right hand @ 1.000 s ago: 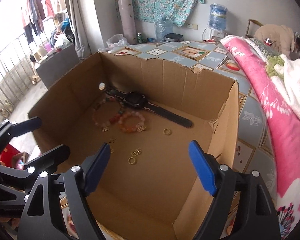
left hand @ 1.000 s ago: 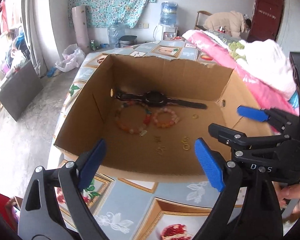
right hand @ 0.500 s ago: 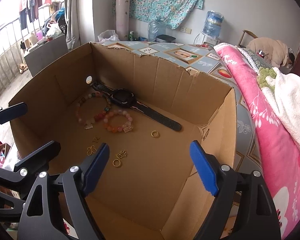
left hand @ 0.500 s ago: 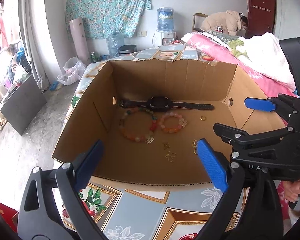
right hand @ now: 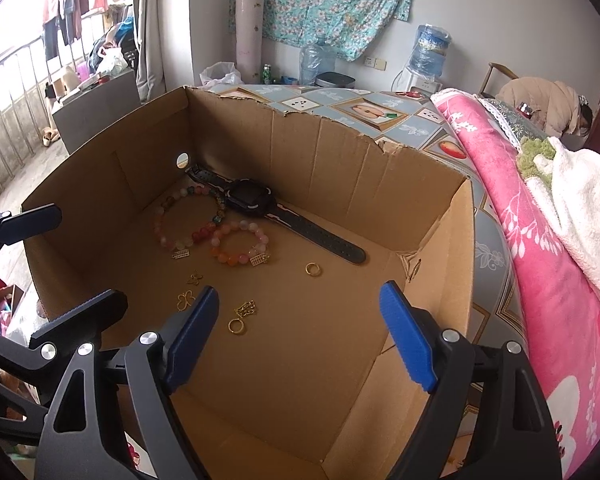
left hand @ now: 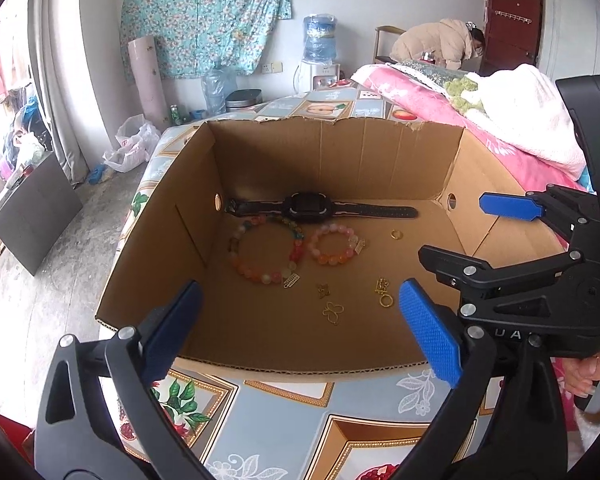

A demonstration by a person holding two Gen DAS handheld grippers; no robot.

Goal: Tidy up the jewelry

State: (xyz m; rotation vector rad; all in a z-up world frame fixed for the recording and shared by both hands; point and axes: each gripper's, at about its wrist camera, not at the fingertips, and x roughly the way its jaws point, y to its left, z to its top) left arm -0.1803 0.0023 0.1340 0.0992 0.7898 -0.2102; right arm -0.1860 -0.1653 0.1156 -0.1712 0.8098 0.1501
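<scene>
An open cardboard box (left hand: pixel 160 240) (right hand: pixel 440 248) stands on a patterned tabletop. On its floor lie a black watch (left hand: pixel 312 208) (right hand: pixel 256 200), a large bead bracelet (left hand: pixel 260 256) (right hand: pixel 180 224), a smaller pink-orange bracelet (left hand: pixel 332 244) (right hand: pixel 240 244), a gold ring (left hand: pixel 396 234) (right hand: pixel 313 269), a ring with a charm (left hand: pixel 384 294) (right hand: pixel 240 318) and small gold butterfly charms (left hand: pixel 332 312) (right hand: pixel 186 300). My left gripper (left hand: pixel 300 336) hovers over the box's near wall, its jaws opening with nothing between them. My right gripper (right hand: pixel 300 336) hangs open and empty above the box floor.
A pink quilt (right hand: pixel 540 240) with a white blanket (left hand: pixel 532 116) lies right of the box. A person in a beige coat (left hand: pixel 436 44) bends over at the back. A water dispenser (left hand: pixel 320 48), bottles and bags stand by the far wall.
The left gripper's jaws have spread a little wider. Both views have rolled slightly, and the box sits more level in the left view. Nothing in the box has moved.
</scene>
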